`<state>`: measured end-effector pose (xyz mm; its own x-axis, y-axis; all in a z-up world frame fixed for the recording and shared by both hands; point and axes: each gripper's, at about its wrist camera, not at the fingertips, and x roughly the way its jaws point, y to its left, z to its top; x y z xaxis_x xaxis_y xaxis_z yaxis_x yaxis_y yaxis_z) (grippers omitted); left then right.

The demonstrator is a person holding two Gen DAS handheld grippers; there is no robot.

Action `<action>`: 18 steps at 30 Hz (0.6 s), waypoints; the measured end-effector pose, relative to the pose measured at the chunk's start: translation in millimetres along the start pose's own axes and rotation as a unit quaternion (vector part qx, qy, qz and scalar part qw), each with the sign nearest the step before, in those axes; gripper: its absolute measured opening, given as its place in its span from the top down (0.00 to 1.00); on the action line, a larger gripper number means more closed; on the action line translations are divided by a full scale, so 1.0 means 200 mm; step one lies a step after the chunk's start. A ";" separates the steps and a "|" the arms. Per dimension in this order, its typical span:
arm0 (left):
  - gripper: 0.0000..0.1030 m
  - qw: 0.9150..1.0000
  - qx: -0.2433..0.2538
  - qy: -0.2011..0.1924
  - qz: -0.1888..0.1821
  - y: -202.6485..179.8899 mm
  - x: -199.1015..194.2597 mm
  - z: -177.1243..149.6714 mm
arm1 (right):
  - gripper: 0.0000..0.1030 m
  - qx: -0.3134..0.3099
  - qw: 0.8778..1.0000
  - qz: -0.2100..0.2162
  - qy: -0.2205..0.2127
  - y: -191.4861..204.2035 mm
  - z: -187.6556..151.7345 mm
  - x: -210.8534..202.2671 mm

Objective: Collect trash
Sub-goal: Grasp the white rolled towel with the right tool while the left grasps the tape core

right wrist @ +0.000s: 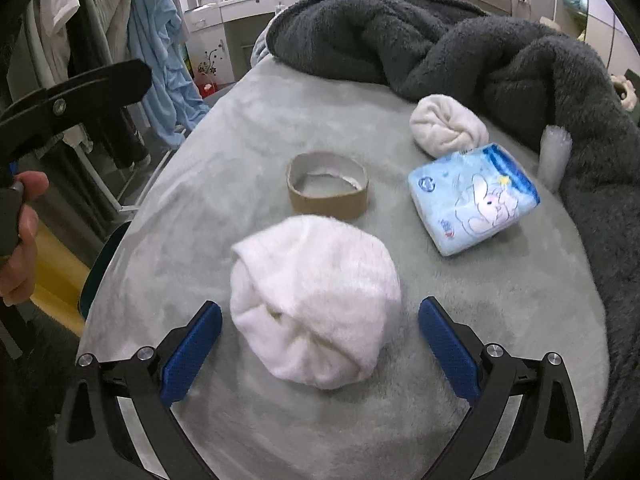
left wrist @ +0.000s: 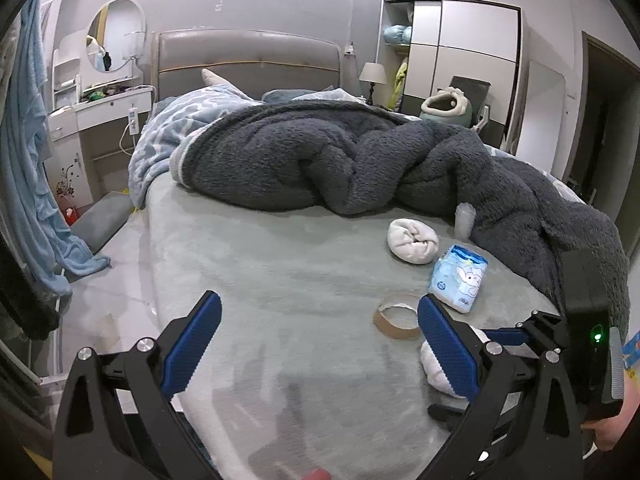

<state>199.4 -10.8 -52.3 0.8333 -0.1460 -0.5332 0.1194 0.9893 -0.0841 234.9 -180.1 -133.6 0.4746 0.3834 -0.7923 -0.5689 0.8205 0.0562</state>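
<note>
Tools wide open, empty.

Ahead of the claw's open fingers a dark grey fleece blanket lies heaped across the grey-green bed below the padded headboard, with a white dressing table and round mirror far left and a wardrobe far right.
</note>
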 end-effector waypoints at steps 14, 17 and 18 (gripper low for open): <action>0.04 0.999 0.012 0.020 -0.031 -0.12 0.11 -0.01 | 0.51 0.030 0.999 0.029 -0.016 -0.10 -0.04 -0.09; 0.04 0.999 0.019 0.024 -0.036 -0.15 0.13 -0.01 | 0.52 0.043 0.998 0.033 -0.025 -0.13 -0.05 -0.13; 0.04 0.999 0.023 0.026 -0.036 -0.17 0.14 -0.02 | 0.52 0.048 0.998 0.033 -0.027 -0.15 -0.05 -0.14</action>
<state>217.4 -48.1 -67.8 0.7931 -0.2155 -0.5696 0.2041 0.9753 -0.0849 231.7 -219.3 -119.6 0.4756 0.4585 -0.7507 -0.5348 0.8283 0.1671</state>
